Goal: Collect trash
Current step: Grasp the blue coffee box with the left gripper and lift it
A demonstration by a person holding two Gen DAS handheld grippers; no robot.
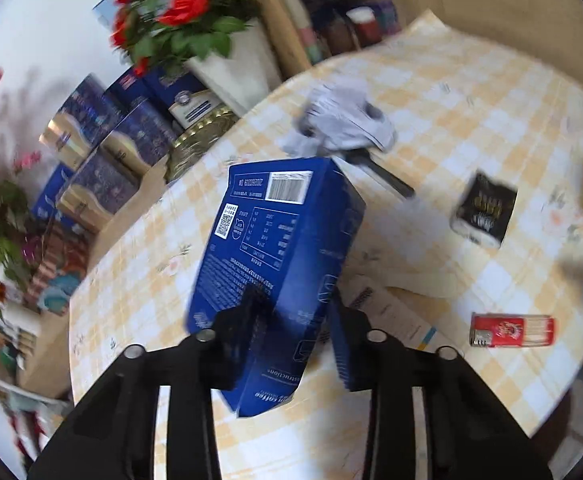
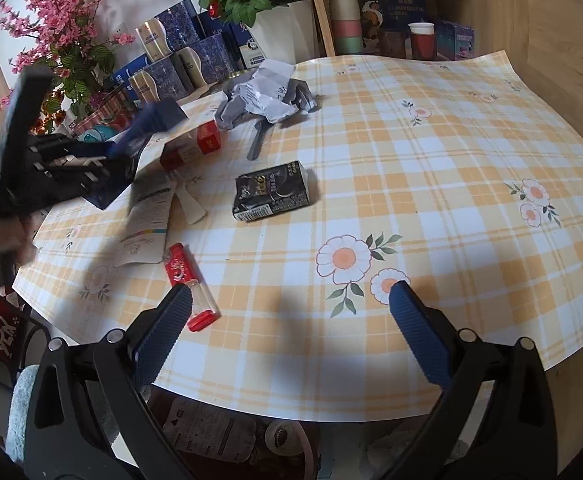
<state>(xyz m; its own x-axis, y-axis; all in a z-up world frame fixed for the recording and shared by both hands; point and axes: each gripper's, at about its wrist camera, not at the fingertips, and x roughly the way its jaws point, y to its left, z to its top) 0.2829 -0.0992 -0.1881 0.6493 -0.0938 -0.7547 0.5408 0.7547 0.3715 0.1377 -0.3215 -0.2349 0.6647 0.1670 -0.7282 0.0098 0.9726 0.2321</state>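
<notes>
Left wrist view: the left gripper (image 1: 297, 320) rises from the bottom centre of the frame, its two black jaws clamped on the lower part of a tall dark blue cardboard coffee box (image 1: 283, 264). The box stands tilted in the middle of the frame, barcode at its upper end, lifted over the yellow-and-white checked tablecloth (image 1: 471, 92). Behind it, upper centre, lies a crumpled grey-white paper wad (image 1: 343, 120) with a dark flat object poking out beneath it. To the right sits a small black carton with gold print (image 1: 485, 210). At lower right lies a red-and-clear plastic lighter (image 1: 511, 330), and just left of it a white printed leaflet (image 1: 395, 312). Red artificial roses in a white pot (image 1: 179, 12) fill the upper left.

Right wrist view: the right gripper (image 2: 291, 320) hangs at the bottom, its blue ribbed pads spread wide apart with nothing between them. The lighter (image 2: 187, 284) lies just beside the left pad. The black carton (image 2: 271, 192) rests at centre, the paper wad (image 2: 267, 96) above it, a red cigarette-style pack (image 2: 195, 146) left of centre. The other gripper, blurred, holds the blue box (image 2: 131, 152) at far left.
</notes>
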